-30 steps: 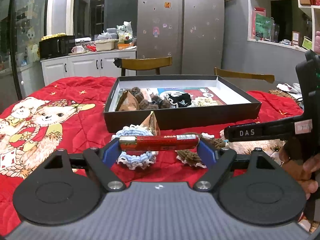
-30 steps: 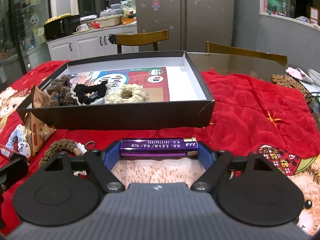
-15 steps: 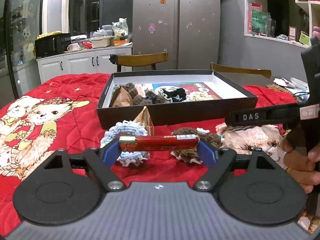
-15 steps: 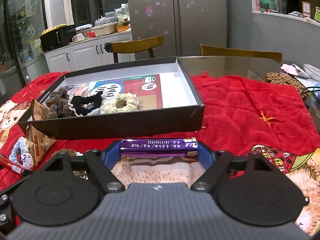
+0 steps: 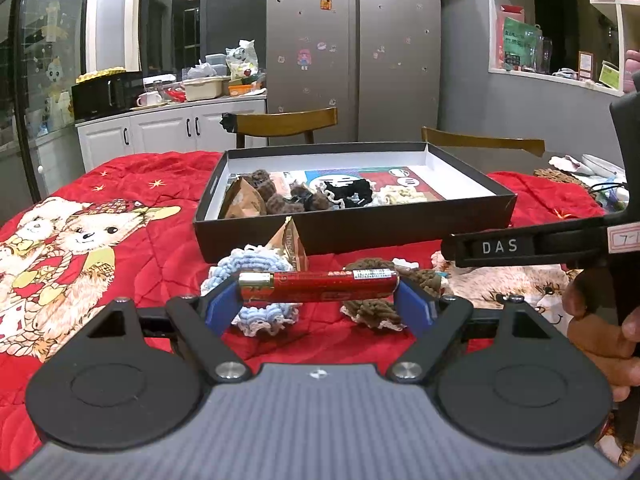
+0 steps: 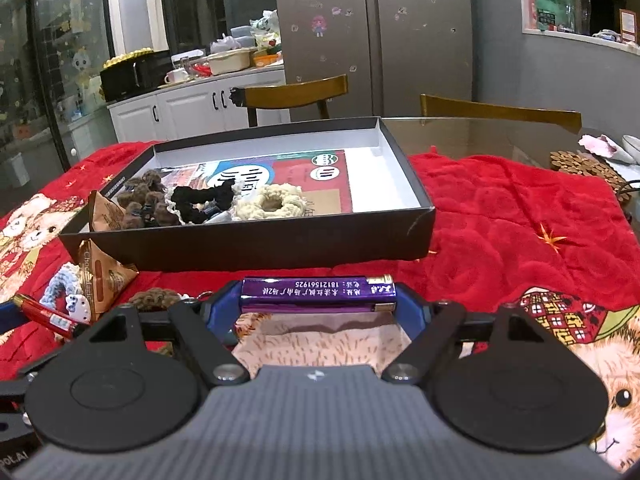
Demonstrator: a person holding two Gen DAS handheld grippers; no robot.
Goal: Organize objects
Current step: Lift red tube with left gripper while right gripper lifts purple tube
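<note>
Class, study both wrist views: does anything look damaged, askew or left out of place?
Yes. The black box has a creased, dented front right corner. A blue scrunchie, a brown scrunchie and a triangular snack packet lie outside it on the red blanket.

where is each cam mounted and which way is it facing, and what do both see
Left wrist: on the left gripper, looking forward and down over the red lighter it clamps to the black box; a hand shows at right.
Right wrist: on the right gripper, clamping a purple lighter, facing the same box; no hand visible.
Shared: box, blue scrunchie, red blanket.
</note>
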